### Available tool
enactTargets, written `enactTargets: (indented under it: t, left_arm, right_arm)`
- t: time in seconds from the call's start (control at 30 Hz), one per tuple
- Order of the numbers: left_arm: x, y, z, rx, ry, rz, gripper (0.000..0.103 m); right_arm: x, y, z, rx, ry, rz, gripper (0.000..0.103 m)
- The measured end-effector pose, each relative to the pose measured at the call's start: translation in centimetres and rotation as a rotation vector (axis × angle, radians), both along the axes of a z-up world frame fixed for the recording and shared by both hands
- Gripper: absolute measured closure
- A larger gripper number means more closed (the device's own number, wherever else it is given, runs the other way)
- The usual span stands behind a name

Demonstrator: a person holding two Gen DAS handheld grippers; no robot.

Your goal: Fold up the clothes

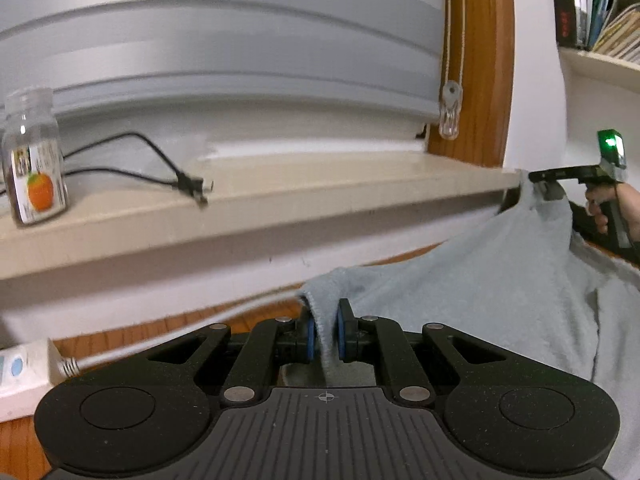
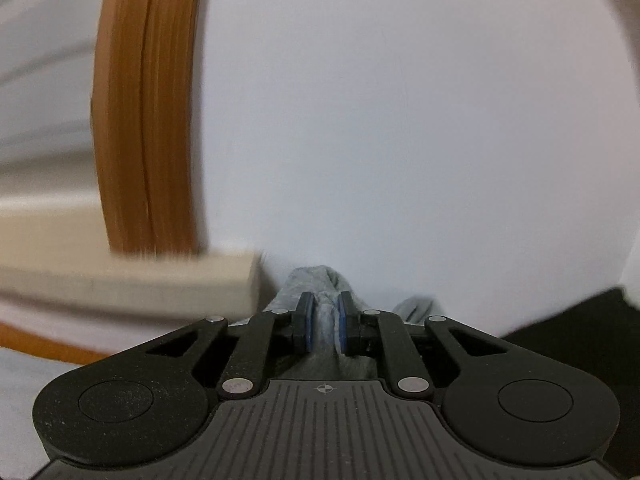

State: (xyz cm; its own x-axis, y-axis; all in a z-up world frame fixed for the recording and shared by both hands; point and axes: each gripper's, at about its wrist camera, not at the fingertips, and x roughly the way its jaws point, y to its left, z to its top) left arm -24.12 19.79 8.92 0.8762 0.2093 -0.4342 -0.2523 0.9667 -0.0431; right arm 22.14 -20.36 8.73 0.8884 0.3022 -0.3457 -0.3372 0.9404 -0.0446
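Left wrist view: a beige sill (image 1: 280, 200) under a grey blind carries one jar (image 1: 34, 160) with an orange-fruit label, text illegible, and one black cable (image 1: 152, 160). The left gripper (image 1: 325, 332) is clamped on the light-blue garment (image 1: 480, 280), which spans to the right gripper (image 1: 548, 186).
Right wrist view: white wall (image 2: 400, 120), one wooden frame (image 2: 148, 120). The right gripper (image 2: 325, 326) pinches a garment fold (image 2: 325, 316)

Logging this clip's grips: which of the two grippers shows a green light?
The right gripper, seen far right in the left wrist view, carries the lit green light where it pinches the grey cloth. The left gripper shows none.
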Motion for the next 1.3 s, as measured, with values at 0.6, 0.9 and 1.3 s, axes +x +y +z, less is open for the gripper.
enactTargets:
  t: [0.6, 0.9, 1.3]
  left_arm:
    - [0.5, 0.3, -0.1, -0.042, 0.059, 0.129, 0.072]
    - [0.5, -2.6, 2.1, -0.012, -0.06, 0.178, 0.04]
    - [6.5, -8.3, -1.7, -0.081, 0.04, -0.14, 0.028]
  right_arm:
    - [1.3, 1.0, -2.4, -0.174, 0.335, 0.267, 0.09]
    - [0.1, -5.4, 0.1, -0.04, 0.321, 0.253, 0.046]
    - [6.2, -5.5, -4.9, -0.112, 0.373, 0.015, 0.02]
